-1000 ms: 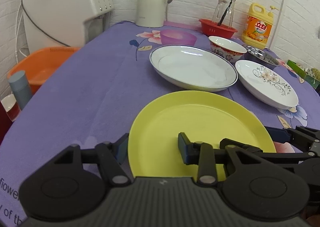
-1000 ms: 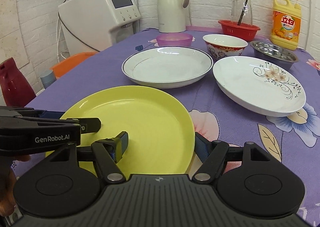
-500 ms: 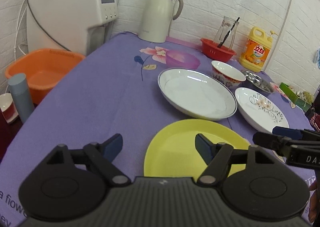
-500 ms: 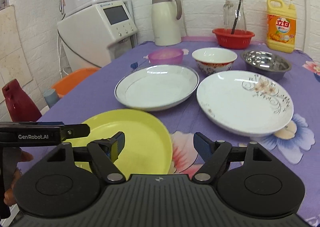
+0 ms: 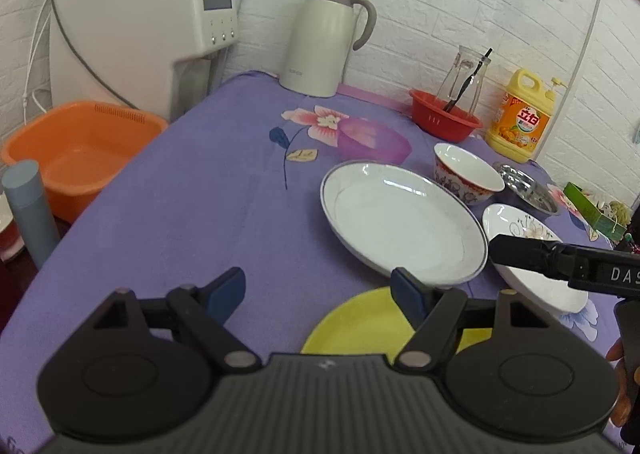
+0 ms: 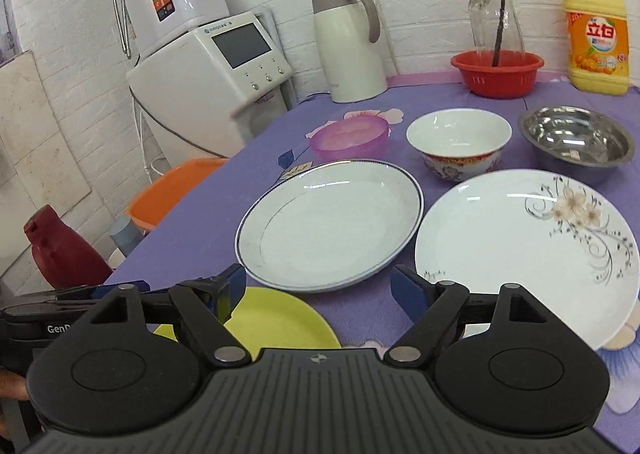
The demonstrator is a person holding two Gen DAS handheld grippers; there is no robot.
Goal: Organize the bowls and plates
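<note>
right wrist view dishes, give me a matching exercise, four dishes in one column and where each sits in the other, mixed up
Dishes:
1. yellow plate
2. flowered plate
3. steel bowl
4. purple bowl

Places:
A. far row, left end
B. nearest, lower left
C. far row, right end
D. middle row, right

Pairs: 1-B, 2-D, 3-C, 4-A

On the table (image 6: pixel 224 222), two plates sit side by side: one plate (image 6: pixel 328 230) on the left, the flower plate (image 6: pixel 524 250) on the right. A third plate (image 6: pixel 276 320) lies nearer, in front of the left one. Behind the plates stand three bowls in a row. A jug (image 6: pixel 346 50) stands farther back, by the wall.
</note>
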